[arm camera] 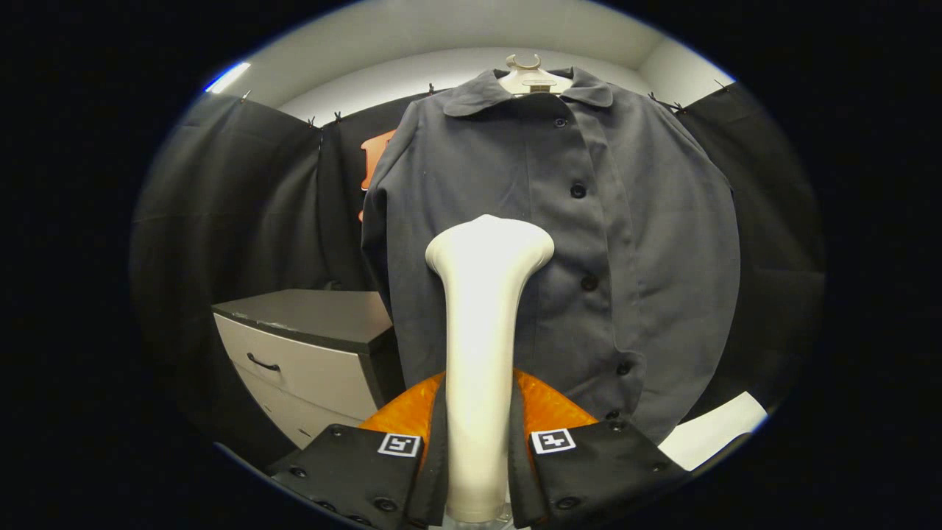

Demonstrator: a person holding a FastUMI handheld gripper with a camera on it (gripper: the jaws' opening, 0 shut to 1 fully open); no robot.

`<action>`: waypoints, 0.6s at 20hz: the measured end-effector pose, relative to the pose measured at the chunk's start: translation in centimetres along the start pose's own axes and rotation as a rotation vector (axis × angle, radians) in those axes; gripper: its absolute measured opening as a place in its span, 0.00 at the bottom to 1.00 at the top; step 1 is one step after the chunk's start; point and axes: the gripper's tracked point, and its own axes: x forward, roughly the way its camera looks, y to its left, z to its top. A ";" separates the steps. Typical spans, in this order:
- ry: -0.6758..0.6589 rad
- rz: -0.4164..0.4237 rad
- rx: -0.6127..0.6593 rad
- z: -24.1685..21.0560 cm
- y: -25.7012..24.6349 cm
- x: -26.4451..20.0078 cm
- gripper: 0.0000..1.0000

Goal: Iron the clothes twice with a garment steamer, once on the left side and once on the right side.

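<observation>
A dark grey buttoned shirt (pixel 633 243) hangs on a pale hanger (pixel 528 75) straight ahead of me. A white garment steamer (pixel 482 346) stands upright between my fingers, and my gripper (pixel 478 442) is shut on its handle. Its wide head (pixel 489 246) sits in front of the shirt's left half, just left of the button line, about mid-chest height. Whether the head touches the cloth I cannot tell.
A low cabinet (pixel 309 353) with a dark top and pale drawers stands to the left of the shirt. Black booth cloth (pixel 243 213) hangs behind and on both sides. A white surface (pixel 717 434) shows low on the right, past the shirt's hem.
</observation>
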 end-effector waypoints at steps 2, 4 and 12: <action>0.034 -0.004 0.003 -2.3 -0.1 0.0 0.41; 0.068 -0.004 0.011 -4.4 -0.2 0.2 0.41; 0.197 -0.012 0.010 -12.1 -0.6 -0.2 0.41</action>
